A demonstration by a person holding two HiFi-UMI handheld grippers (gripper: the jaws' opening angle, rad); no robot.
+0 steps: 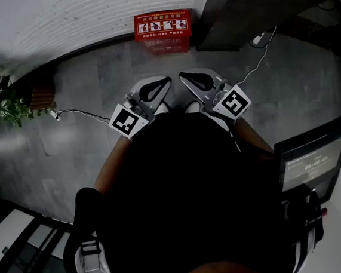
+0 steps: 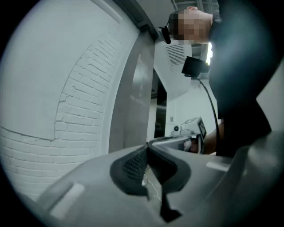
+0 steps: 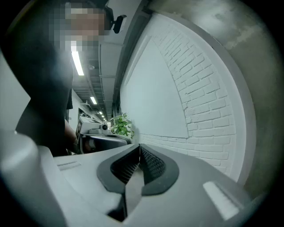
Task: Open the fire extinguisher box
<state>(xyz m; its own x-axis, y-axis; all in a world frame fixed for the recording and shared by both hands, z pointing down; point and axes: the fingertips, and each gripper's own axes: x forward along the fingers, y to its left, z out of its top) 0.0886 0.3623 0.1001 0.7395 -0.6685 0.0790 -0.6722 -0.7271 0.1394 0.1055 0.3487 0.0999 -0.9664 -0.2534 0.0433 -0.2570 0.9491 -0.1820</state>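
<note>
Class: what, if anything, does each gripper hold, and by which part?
Nothing. The left gripper and right gripper are both shut on empty air; the red fire extinguisher box stands apart by the wall.

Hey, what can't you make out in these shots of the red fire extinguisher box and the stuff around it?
- Fire extinguisher box: head view, too small; label print and any latch unreadable; absent from both gripper views.
- Floor near the person: head view, hidden by the dark torso.
- Screen: head view, right side, text blurred.
</note>
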